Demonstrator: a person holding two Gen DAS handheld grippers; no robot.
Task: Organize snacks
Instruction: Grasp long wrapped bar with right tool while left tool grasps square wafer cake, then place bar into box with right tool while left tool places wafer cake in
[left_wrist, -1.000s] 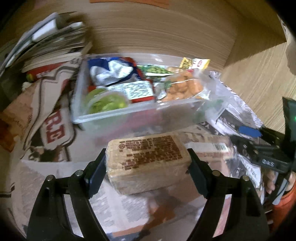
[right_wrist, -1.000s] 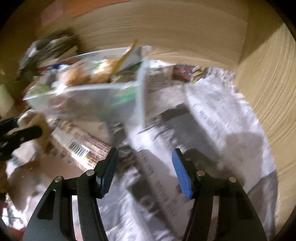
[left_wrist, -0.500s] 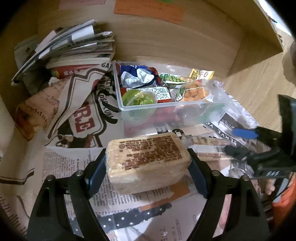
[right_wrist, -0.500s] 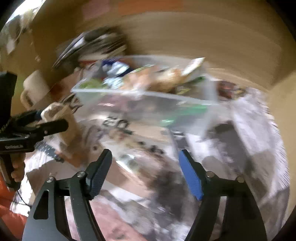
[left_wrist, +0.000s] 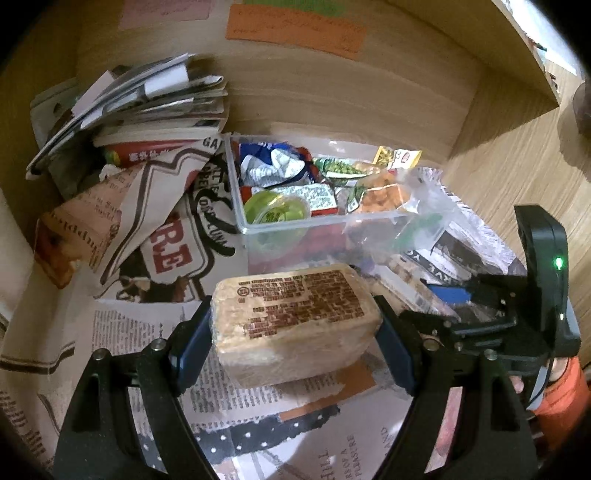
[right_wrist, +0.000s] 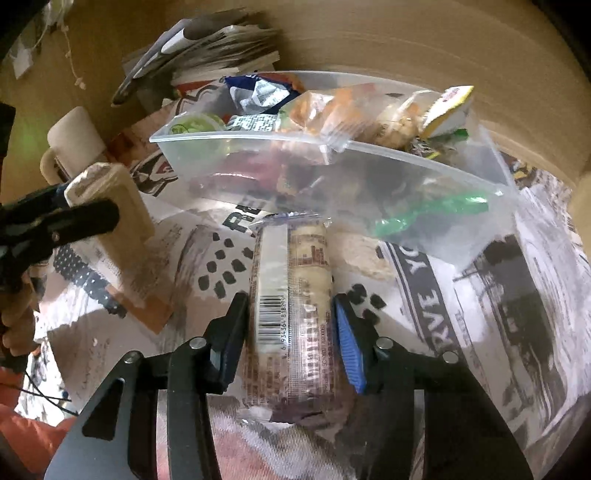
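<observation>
The left claw (left_wrist: 293, 334) pinches a tan block (left_wrist: 295, 317) across its long axis, which runs side to side between the fingers, printed face up, held above the newspaper-covered surface (left_wrist: 140, 332). The clear bin (left_wrist: 295, 221) of snacks lies straight ahead of it, beyond the block, so the left claw looks the nearer in line for a drop; the bin's long axis runs left to right in this view.

To the right, the right claw (right_wrist: 291, 332) sits at the sides of a long wrapped roll (right_wrist: 291, 295) lying on the surface, fingers touching or nearly touching the wrapper; whether it is gripped tight I cannot tell. The roll's long axis points away from the claw, toward the bin's near wall (right_wrist: 332, 162), its far end just short of it.
</observation>
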